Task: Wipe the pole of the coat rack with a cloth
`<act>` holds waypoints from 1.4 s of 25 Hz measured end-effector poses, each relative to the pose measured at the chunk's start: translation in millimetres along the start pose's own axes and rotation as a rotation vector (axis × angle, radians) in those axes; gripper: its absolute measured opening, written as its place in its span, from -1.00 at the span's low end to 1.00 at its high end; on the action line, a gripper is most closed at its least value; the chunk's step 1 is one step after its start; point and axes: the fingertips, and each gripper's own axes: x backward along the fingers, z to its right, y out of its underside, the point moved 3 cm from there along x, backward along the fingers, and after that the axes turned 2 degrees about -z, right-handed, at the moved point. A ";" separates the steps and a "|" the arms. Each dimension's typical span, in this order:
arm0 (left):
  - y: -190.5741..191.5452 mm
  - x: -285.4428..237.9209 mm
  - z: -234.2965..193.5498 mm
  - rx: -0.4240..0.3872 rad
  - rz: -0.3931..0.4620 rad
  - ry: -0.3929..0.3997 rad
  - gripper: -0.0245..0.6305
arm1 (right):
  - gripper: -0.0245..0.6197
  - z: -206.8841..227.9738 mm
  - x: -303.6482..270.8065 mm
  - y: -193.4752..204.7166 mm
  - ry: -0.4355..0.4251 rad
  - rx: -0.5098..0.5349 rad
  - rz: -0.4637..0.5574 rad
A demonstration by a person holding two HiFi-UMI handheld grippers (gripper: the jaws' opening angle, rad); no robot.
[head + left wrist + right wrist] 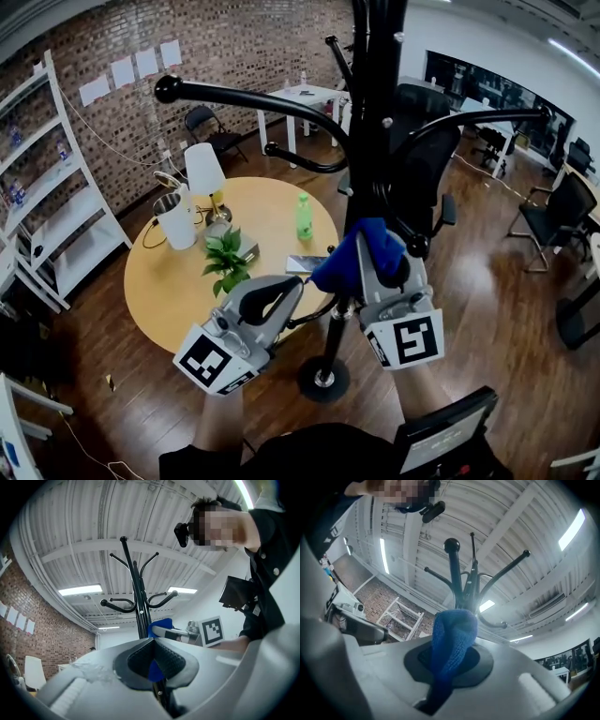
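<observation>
Just in front of the coat rack's upright pole (pixel 375 122), your right gripper (pixel 375 255) pinches the blue cloth (pixel 345 262) and is nearer than your left gripper (pixel 298 285), whose jaws are pressed together and empty.

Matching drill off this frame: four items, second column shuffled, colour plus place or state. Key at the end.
1 cloth
2 bottle
3 coat rack pole
4 shelving unit

A green, on the round table
B white, by the brick wall
C blue, pinched in the right claw
D black, standing upright

Pairs: 1-C, 2-A, 3-D, 4-B
</observation>
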 end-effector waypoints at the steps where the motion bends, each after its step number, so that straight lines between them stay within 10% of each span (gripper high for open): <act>1: 1.7 0.1 -0.8 0.004 -0.005 -0.003 -0.94 | -0.85 -3.4 3.9 8.7 -0.003 -0.007 -0.015; 21: 32.8 15.8 6.2 0.074 -0.099 -0.043 -0.94 | -0.85 -92.8 95.0 229.0 -0.152 -0.043 -0.535; 29: 31.3 16.7 3.7 0.070 -0.098 -0.044 -0.94 | -0.85 -90.6 97.0 230.2 -0.152 -0.117 -0.558; 35: 27.9 8.4 2.6 0.056 -0.076 -0.024 -0.94 | -0.85 -61.6 72.3 166.1 -0.069 -0.188 -0.395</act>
